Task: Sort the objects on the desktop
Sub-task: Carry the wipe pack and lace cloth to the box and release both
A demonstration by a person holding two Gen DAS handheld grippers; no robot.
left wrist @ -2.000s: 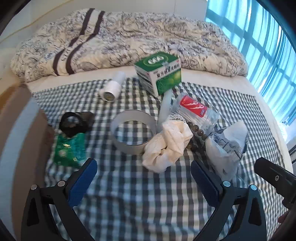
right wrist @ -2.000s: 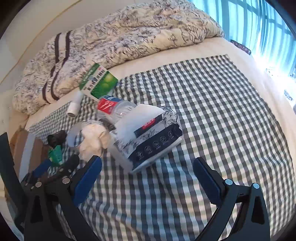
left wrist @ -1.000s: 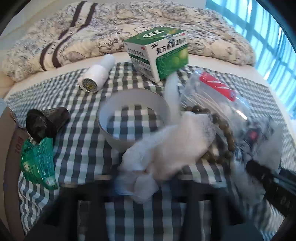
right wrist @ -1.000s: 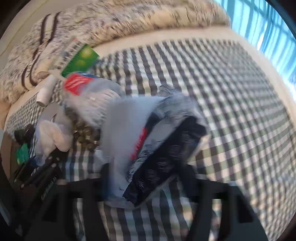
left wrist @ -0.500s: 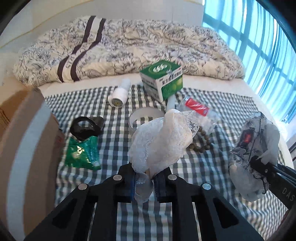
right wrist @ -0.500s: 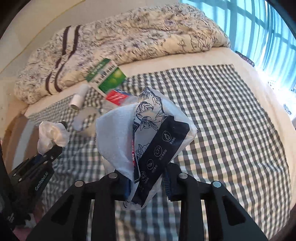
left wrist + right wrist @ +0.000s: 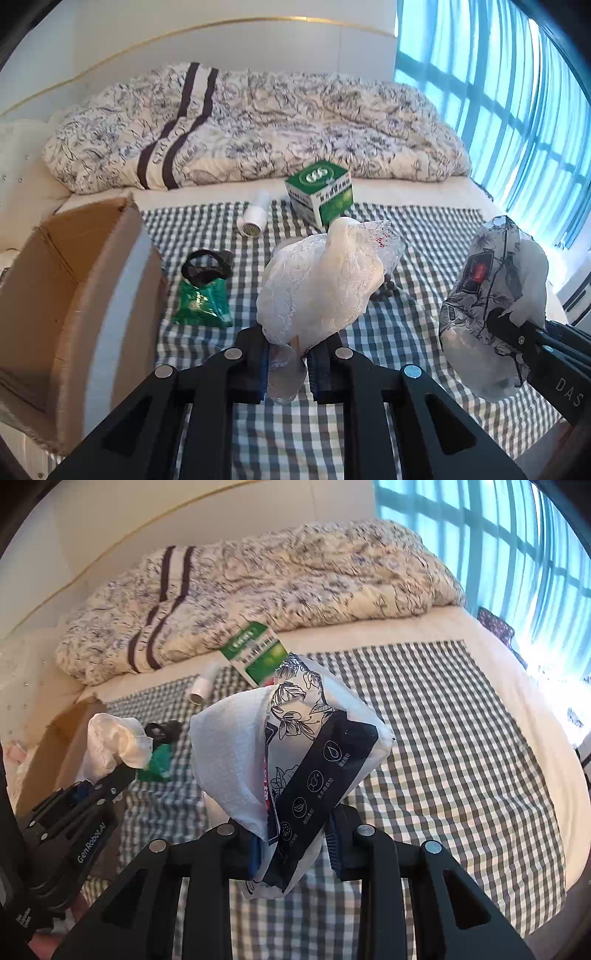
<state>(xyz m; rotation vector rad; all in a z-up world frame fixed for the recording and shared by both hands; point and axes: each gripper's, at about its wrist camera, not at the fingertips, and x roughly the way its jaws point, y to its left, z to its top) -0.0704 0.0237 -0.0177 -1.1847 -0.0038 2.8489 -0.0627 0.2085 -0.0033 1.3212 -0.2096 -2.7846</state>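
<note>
Two items now lifted clear of the checked cloth [image 7: 424,229], each formerly lying there: left gripper [image 7: 286,363] clamped on one white lace cloth [image 7: 321,284]; right gripper [image 7: 295,843] clamped on one tissue pack [image 7: 295,749]. Remaining below: one green box [image 7: 319,194], one white bottle [image 7: 253,218], one green packet [image 7: 201,302]. One cardboard box [image 7: 74,280] at left.

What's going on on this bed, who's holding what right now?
A person is sorting clutter off a checkered cloth with two handheld grippers. The left gripper is shut on a white lace cloth, lifted clear of the bed. The right gripper is shut on a floral tissue pack, also raised. An open cardboard box sits to the left. A green medicine box, white bottle and green packet lie unsorted.
</note>
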